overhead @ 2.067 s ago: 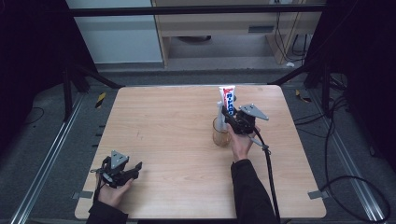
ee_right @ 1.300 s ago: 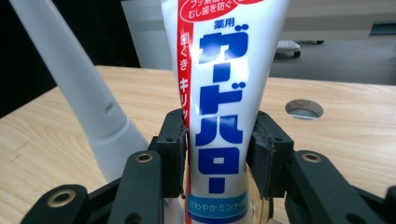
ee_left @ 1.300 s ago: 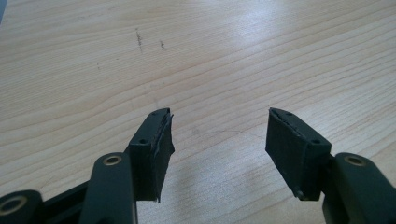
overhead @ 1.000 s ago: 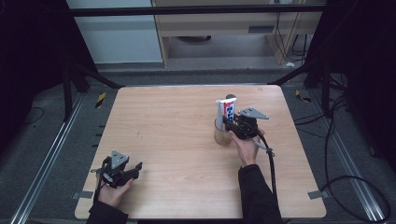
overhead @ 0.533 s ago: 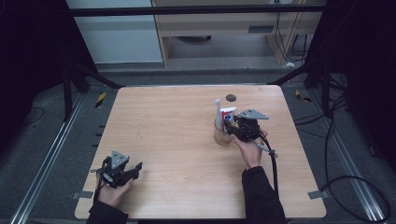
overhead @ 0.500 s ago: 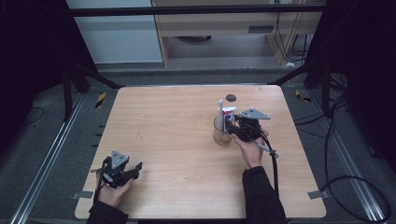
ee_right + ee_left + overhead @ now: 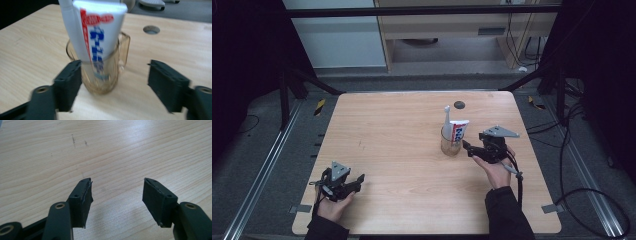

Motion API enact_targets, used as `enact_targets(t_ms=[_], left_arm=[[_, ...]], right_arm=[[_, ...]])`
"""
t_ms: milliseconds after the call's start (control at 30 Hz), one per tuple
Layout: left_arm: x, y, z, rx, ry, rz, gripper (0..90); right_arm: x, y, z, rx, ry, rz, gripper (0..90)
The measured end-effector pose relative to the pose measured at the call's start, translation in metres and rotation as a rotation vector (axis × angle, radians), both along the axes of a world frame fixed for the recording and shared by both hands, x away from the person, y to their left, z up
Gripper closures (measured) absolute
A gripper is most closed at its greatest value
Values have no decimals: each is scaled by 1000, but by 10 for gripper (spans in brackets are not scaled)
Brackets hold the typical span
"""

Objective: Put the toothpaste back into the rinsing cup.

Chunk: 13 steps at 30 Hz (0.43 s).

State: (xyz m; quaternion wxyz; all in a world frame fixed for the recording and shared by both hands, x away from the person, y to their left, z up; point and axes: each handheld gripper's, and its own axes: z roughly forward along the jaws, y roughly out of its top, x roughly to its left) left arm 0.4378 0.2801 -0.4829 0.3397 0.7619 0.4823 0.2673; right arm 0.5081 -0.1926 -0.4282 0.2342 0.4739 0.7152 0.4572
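Observation:
A clear amber-tinted cup stands right of the table's middle. A white toothpaste tube with red and blue print stands in it, beside a white toothbrush. My right gripper hovers just right of the cup, open, with nothing between its jaws. My left gripper rests open at the table's near left corner over bare wood.
A round hole is cut in the wooden table behind the cup. A cable trails off the right gripper toward the floor. Metal rails run along both sides of the table.
The right gripper lowered the toothpaste tube into the cup, let go of it and drew back to the right. The left gripper stayed still.

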Motion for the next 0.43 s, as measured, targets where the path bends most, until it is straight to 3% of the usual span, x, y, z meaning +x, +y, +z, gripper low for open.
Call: enact_targets(t_ms=[167, 433], left_arm=[[1, 2, -1, -6, 17, 5, 392], [3, 5, -3, -16, 36, 7, 369]], right_arm=[[-17, -21, -17, -6, 36, 2, 130], [-48, -58, -40, -58, 89, -58, 78]])
